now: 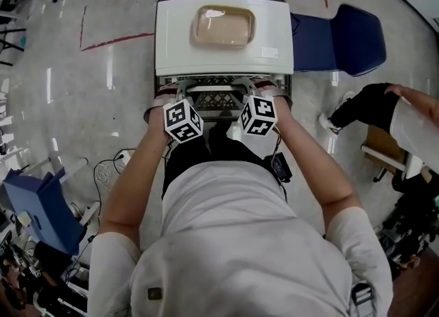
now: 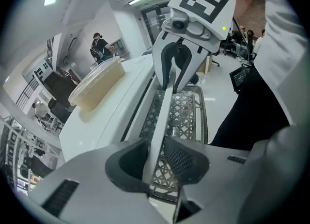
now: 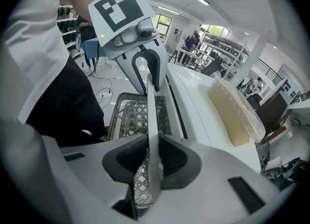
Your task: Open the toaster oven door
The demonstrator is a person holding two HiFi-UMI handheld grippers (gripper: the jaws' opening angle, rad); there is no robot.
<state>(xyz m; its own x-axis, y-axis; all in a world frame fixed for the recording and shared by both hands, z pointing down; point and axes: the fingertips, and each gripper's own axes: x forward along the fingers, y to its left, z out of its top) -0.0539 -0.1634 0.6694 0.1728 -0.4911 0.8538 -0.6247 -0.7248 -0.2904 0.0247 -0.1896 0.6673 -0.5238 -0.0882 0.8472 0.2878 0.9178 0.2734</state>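
A white toaster oven (image 1: 274,27) stands on the floor in front of me. Its door (image 1: 214,97), with a lattice-patterned pane, stands out from the oven's front towards me. A pale bar handle (image 2: 162,116) runs along the door's edge. My left gripper (image 1: 180,92) is shut on the handle's left part, pads pressed on the bar (image 2: 155,157). My right gripper (image 1: 250,90) is shut on the handle's right part (image 3: 154,162), with the handle (image 3: 151,116) running on to the left gripper (image 3: 145,75). The right gripper (image 2: 177,72) also shows at the bar's far end in the left gripper view.
A clear plastic container (image 1: 223,26) lies on the oven's top. A blue chair (image 1: 343,38) stands just right of the oven, and a person (image 1: 384,103) sits further right. A blue box (image 1: 38,213) and cables (image 1: 103,168) lie at the left.
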